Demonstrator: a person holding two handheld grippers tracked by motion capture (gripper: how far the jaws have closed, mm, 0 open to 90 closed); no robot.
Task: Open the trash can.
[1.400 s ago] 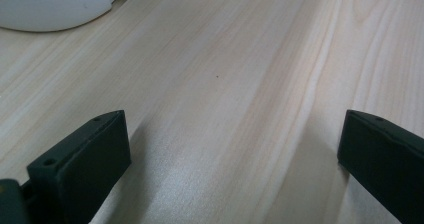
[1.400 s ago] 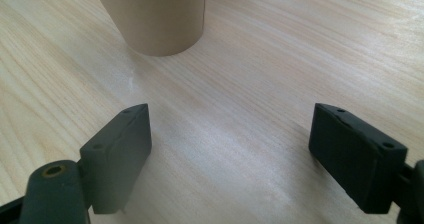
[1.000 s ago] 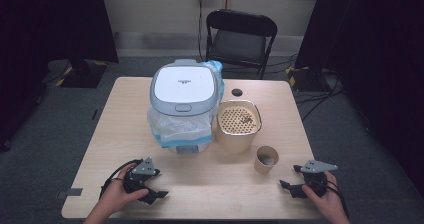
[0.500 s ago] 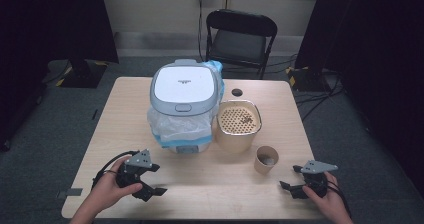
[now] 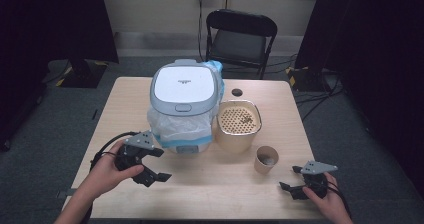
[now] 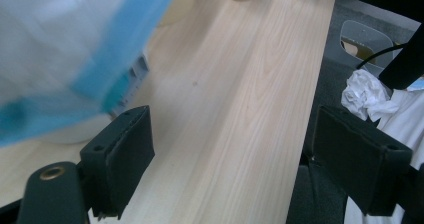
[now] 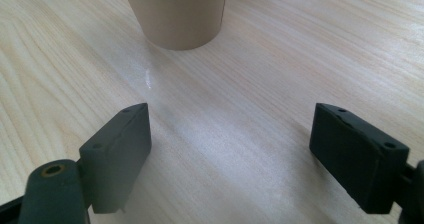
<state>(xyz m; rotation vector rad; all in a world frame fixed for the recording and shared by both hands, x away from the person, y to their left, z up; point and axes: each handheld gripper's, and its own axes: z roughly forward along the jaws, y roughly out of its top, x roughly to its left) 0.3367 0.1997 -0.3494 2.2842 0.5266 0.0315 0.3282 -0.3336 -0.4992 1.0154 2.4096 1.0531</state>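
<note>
My left gripper (image 5: 161, 164) is held above the table's front left, just in front of a white and grey lidded appliance (image 5: 184, 91) wrapped in a clear bag with a blue band. Its jaws have just been opening and stand open with nothing between them (image 6: 250, 154); the bag (image 6: 60, 49) is blurred at upper left. My right gripper (image 5: 288, 178) rests at the front right, open and empty (image 7: 235, 154). A brown paper cup (image 5: 265, 159) stands just ahead of it, its base (image 7: 175, 14) a short way beyond the jaws.
A tan container with a perforated lid (image 5: 239, 124) stands right of the appliance. A small black disc (image 5: 236, 92) lies behind it. A black folding chair (image 5: 241, 39) is beyond the wooden table (image 5: 225, 194). Crumpled white paper (image 6: 365, 94) lies past the table's edge.
The left hand has lifted its gripper off the table toward the appliance, and its jaws have opened. The right gripper has stayed put.
</note>
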